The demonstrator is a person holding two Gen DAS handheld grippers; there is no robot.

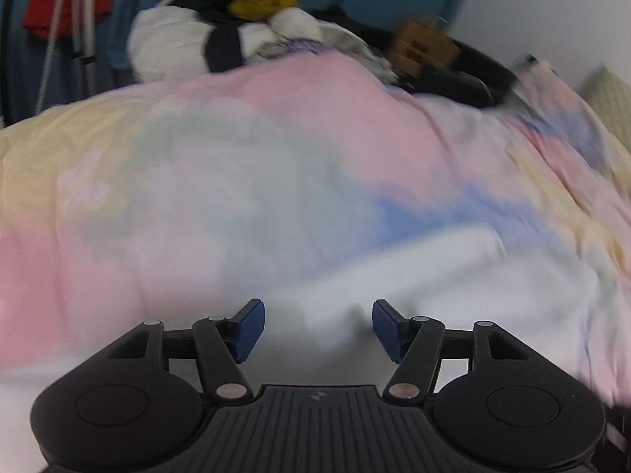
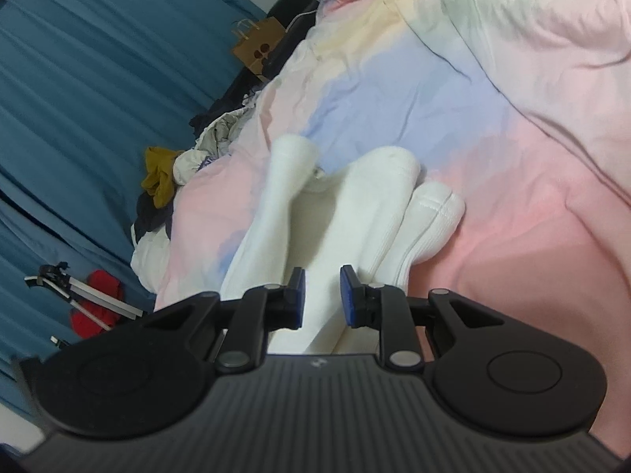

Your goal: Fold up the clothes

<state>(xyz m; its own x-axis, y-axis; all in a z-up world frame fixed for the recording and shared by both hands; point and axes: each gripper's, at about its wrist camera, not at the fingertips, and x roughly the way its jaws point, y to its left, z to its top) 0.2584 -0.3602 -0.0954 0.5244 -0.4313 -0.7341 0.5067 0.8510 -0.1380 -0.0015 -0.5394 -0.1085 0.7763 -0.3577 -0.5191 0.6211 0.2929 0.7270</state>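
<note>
A white garment [image 2: 335, 213] with ribbed cuffs lies on the pastel bedspread [image 2: 512, 118]. In the right wrist view its folds run forward from between the fingers. My right gripper [image 2: 322, 295] is partly open, jaws a small gap apart, with white fabric lying under them; no grip shows. In the blurred left wrist view the white garment [image 1: 414, 276] lies ahead and to the right. My left gripper [image 1: 318, 325] is open wide just above its near edge and holds nothing.
A pile of clothes [image 1: 244, 27], white, dark and mustard, lies at the far edge of the bed. A brown paper bag [image 2: 258, 45] stands beyond it. Blue curtains [image 2: 98, 98] hang behind. A tripod [image 2: 83, 291] and a red item [image 2: 98, 299] are by the curtain.
</note>
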